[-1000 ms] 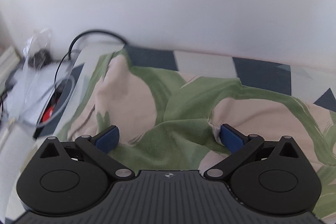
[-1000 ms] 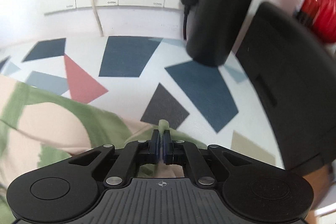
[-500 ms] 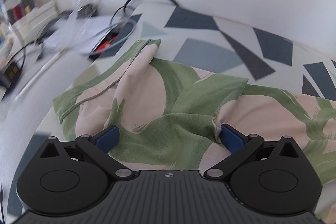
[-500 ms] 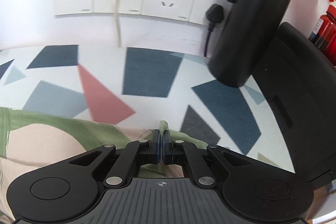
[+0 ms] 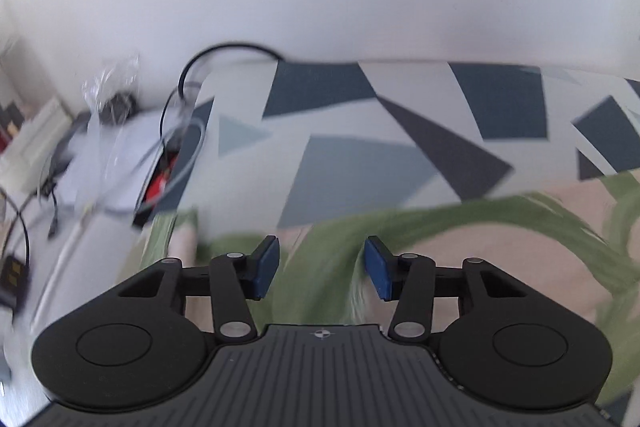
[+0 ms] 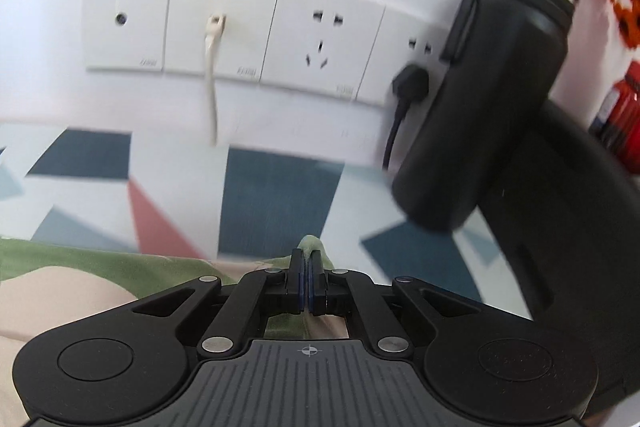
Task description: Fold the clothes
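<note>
We see the left gripper (image 5: 320,263) with its blue pads (image 5: 267,263) spread apart, nothing pinched between them. It hangs over the green-and-beige garment (image 5: 460,239), and a green fold of cloth runs up through the gap without either pad visibly pressing it. The garment lies on the near part of the table, spreading to the right; the view is motion-blurred. Beyond it we see the tablecloth (image 5: 360,155), white with dark blue and grey triangles, reaching the far wall. At far left sits clutter: a clear plastic bag (image 5: 108,95), a black cable (image 5: 224,51) looping up by the wall, some white papers (image 5: 120,155).

The right gripper (image 6: 307,279) has its pads pressed together, pinching a small green tip of the garment (image 6: 309,243) that pokes out just past the fingertips. More of the garment lies near left in this view. Far ahead we see the wall socket strip (image 6: 248,31) with a white cable (image 6: 212,75) and a black plug (image 6: 410,83) in it. A black bottle (image 6: 488,87) stands at far right on the tablecloth, just beside a black bulky object (image 6: 568,227) we cannot identify.
</note>
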The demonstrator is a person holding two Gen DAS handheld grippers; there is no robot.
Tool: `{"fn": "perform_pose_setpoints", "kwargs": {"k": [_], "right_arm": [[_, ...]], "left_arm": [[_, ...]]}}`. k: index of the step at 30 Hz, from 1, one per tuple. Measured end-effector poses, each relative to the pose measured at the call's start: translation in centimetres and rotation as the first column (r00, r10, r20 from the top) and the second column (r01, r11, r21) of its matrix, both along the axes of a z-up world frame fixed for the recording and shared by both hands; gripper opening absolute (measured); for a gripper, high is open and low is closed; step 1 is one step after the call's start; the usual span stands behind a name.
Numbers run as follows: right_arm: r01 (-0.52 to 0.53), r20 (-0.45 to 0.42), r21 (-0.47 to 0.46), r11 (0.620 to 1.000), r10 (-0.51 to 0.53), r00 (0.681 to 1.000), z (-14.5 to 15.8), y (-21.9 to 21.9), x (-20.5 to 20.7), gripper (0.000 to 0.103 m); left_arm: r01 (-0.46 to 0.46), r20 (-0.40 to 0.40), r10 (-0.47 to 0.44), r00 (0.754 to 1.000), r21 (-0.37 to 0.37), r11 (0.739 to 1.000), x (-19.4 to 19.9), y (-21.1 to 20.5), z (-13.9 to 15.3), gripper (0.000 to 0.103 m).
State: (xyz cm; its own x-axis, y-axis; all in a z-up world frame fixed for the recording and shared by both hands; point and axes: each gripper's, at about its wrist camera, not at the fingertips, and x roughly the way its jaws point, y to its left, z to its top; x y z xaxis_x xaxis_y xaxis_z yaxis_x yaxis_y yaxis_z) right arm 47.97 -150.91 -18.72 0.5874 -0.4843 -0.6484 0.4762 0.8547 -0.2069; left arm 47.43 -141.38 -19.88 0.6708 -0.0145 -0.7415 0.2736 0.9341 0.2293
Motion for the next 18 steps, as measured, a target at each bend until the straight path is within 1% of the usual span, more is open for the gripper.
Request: {"fn": "perform_pose_setpoints", "kwargs": {"k": [1,2,3,4,5,7,8,10,11,12,13,15,16,17,18], "right_arm": [[0.013,0.0,0.009,1.0,-0.013,1.0,0.0,-0.3,0.3,0.002],[0.026,0.001,0.02,0.999,-0.026,1.0,0.0,-0.6,0.6,0.004],[0.036,0.018,0.028,0.999,-0.036,0.999,0.3,-0.8,0.3,0.01],[0.045,0.036,0.036,0.998,-0.046,0.998,0.6,-1.0,0.0,0.022],[0.053,0.063,0.042,0.998,-0.056,0.996,1.2,-1.1,-0.9,0.03],[0.056,0.099,0.081,0.995,-0.064,0.993,2.2,-1.4,-3.1,0.036],[0.052,0.102,0.115,0.992,-0.064,0.993,2.6,-1.5,-4.4,0.037],[0.046,0.075,0.148,0.988,-0.057,0.996,2.3,-1.2,-6.1,0.039],[0.043,0.062,0.164,0.986,-0.053,0.997,2.2,-1.1,-6.9,0.04],[0.04,0.048,0.179,0.983,-0.049,0.998,2.0,-0.9,-7.7,0.042],[0.037,0.035,0.195,0.98,-0.045,0.998,1.9,-0.8,-8.5,0.045],[0.033,0.008,0.226,0.974,-0.036,0.999,1.6,-0.4,-10.1,0.048],[0.031,-0.005,0.241,0.97,-0.031,1.0,1.5,-0.3,-11.0,0.05],[0.039,-0.018,0.249,0.968,-0.035,0.999,1.1,-0.3,-10.8,0.05],[0.054,-0.025,0.253,0.966,-0.049,0.998,0.8,-0.4,-10.4,0.049]], "left_arm": [[-0.021,0.006,0.021,1.0,0.005,1.0,0.9,-0.6,-0.1,0.052],[-0.052,0.0,0.052,0.999,0.009,0.999,1.7,-1.0,0.0,0.06],[-0.083,-0.02,0.083,0.996,0.004,0.997,2.4,-1.2,0.1,0.07],[-0.092,-0.052,0.09,0.995,-0.032,0.995,2.6,-1.1,0.4,0.073],[-0.092,-0.087,0.085,0.993,-0.08,0.993,2.6,-1.0,0.8,0.074],[-0.053,-0.138,0.033,0.99,-0.145,0.988,1.6,-1.4,1.5,0.074],[-0.02,-0.157,-0.006,0.988,-0.164,0.986,0.6,-1.7,1.8,0.075],[0.042,-0.195,-0.08,0.977,-0.188,0.981,-1.7,-2.1,2.0,0.076],[0.064,-0.215,-0.108,0.971,-0.202,0.977,-2.7,-2.2,2.0,0.08],[0.077,-0.236,-0.128,0.963,-0.214,0.974,-3.6,-2.3,1.7,0.081],[0.088,-0.242,-0.139,0.96,-0.209,0.974,-4.3,-2.6,1.3,0.081],[0.108,-0.24,-0.151,0.959,-0.182,0.977,-5.6,-3.3,0.5,0.083],[0.129,-0.225,-0.163,0.961,-0.156,0.979,-6.1,-3.7,0.2,0.083],[0.14,-0.209,-0.169,0.963,-0.147,0.979,-6.2,-4.0,0.1,0.086],[0.143,-0.197,-0.171,0.965,-0.149,0.978,-6.2,-4.1,0.0,0.086]]}}
